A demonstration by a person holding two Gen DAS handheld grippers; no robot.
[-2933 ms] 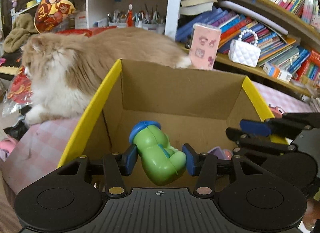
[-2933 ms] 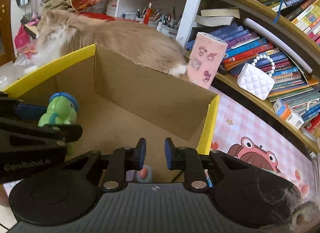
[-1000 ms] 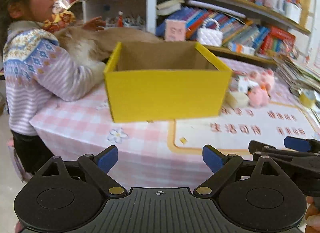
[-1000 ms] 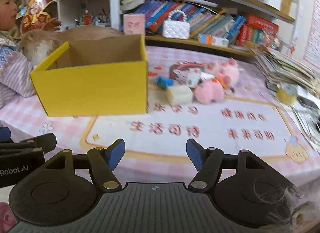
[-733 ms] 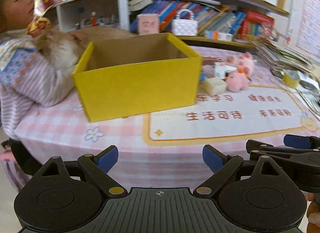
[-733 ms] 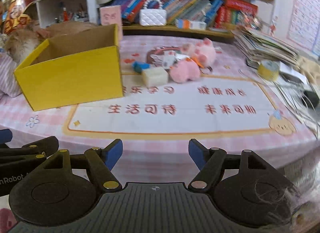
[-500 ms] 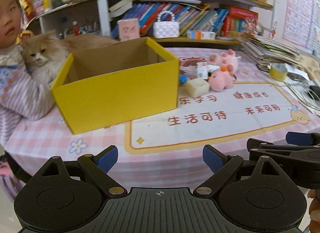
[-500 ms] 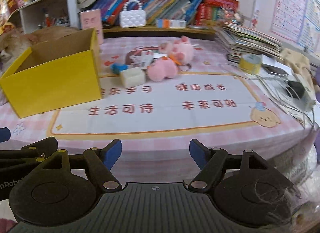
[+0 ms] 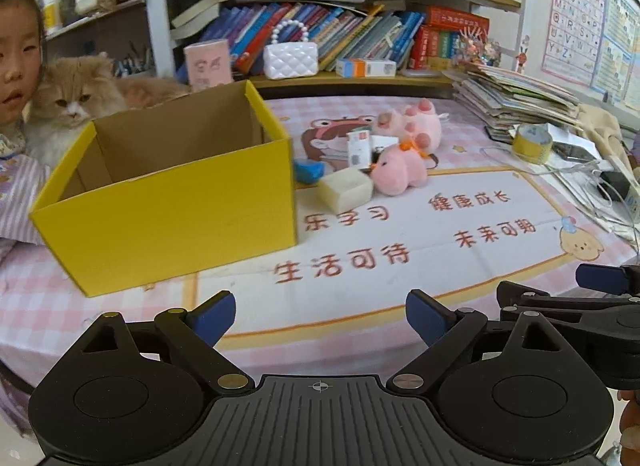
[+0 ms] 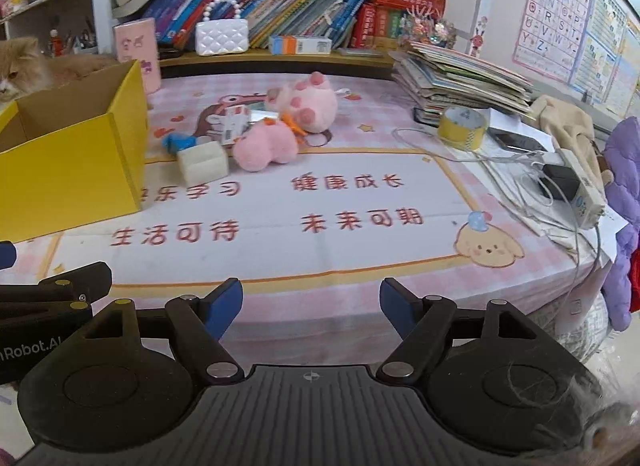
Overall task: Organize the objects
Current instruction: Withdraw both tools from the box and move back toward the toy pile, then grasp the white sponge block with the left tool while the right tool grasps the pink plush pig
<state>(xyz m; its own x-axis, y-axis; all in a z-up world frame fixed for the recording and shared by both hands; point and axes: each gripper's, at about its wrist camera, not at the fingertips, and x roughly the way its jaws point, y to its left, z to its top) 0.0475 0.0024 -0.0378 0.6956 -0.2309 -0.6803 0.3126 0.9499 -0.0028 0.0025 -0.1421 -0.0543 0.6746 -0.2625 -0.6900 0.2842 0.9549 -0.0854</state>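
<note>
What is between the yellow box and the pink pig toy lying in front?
A cream block and a small blue toy sit between the yellow box and the pink pig toy; both wrist views show it.

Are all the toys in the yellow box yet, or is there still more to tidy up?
Not yet. The yellow box stands ready, but its inside is mostly hidden, so what's already in it can't be seen. Both the left gripper and right gripper are open and empty. Still out on the table: the pink plush, the bigger pink plush, the cream block, a small blue toy and a little carton.
</note>
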